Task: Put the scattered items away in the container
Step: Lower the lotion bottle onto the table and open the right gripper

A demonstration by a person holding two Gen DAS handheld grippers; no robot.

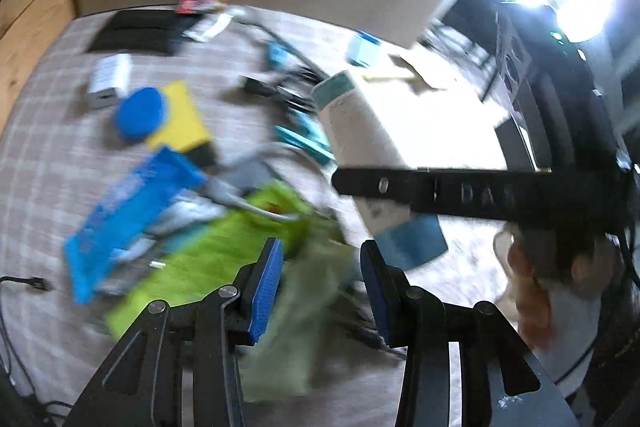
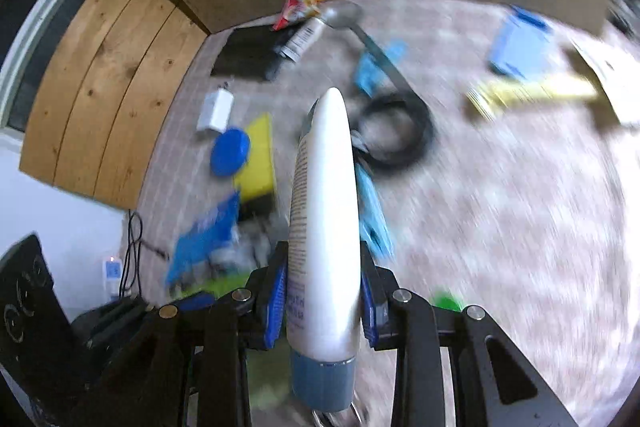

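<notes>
Here, the right gripper [image 2: 324, 301] clamps a white tube [image 2: 324, 211]; the left gripper [image 1: 320, 287] stands apart, empty, above a green cloth [image 1: 224, 259].

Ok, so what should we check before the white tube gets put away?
1. Right gripper shut on the white tube: ok, both pads press its sides.
2. Tube cap on: ok, the blue-grey cap sits at the near end.
3. Left gripper free: ok, it is open with nothing between its pads.
4. Container in sight: cannot tell, no clear bin shows in either view.
5. Items left on the checked cloth: not ok, the blue disc, yellow sponge and black cable coil lie there.
6. Sharp view: not ok, both pictures are blurred.
</notes>
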